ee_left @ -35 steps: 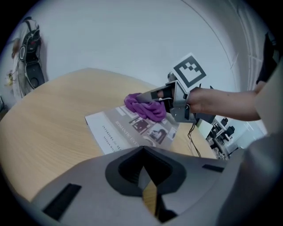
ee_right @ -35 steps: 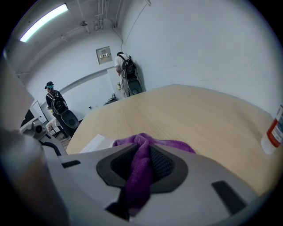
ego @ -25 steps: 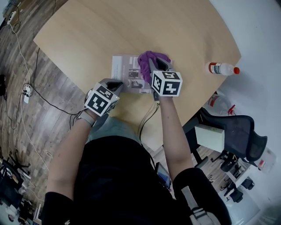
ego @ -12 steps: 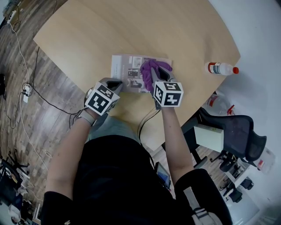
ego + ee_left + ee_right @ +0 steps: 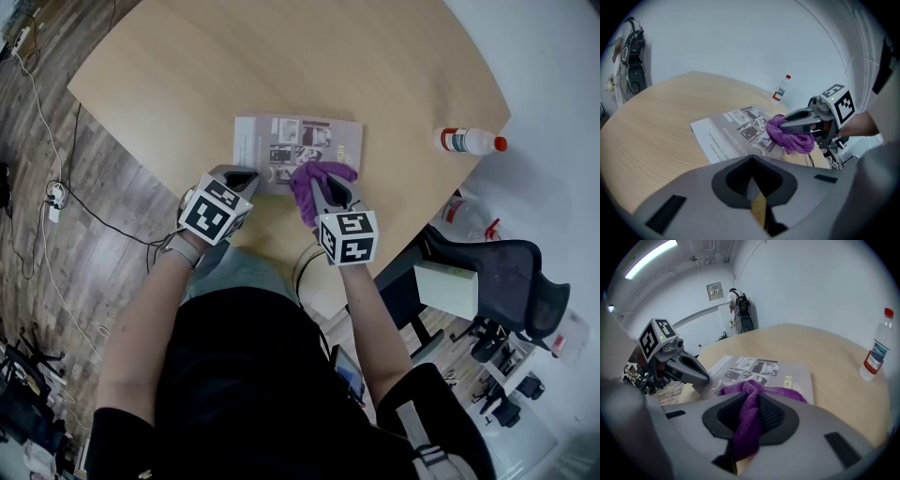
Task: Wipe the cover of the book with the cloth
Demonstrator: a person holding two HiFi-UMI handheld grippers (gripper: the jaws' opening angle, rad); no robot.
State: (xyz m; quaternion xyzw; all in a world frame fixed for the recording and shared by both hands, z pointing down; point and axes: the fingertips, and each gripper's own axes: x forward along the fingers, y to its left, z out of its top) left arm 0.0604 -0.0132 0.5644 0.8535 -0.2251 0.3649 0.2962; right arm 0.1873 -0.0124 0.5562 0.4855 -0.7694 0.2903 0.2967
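Note:
A grey book (image 5: 298,148) lies flat on the wooden table (image 5: 281,66), its cover printed with small photos. My right gripper (image 5: 325,194) is shut on a purple cloth (image 5: 312,181), which presses on the cover near the book's near right edge. In the right gripper view the cloth (image 5: 749,416) runs between the jaws over the book (image 5: 778,373). My left gripper (image 5: 241,179) is shut with nothing in it, its tip at the book's near left corner. The left gripper view shows the book (image 5: 733,133), the cloth (image 5: 791,139) and the right gripper (image 5: 785,125).
A clear water bottle (image 5: 467,142) with a red cap lies at the table's right edge, upright in the right gripper view (image 5: 875,350). An office chair (image 5: 511,281) and a white box (image 5: 448,291) stand to the right of the table. Cables (image 5: 56,192) trail on the floor at left.
My right gripper has dragged the purple cloth across the cover from the book's far right corner back to its near edge. The left gripper has stayed put.

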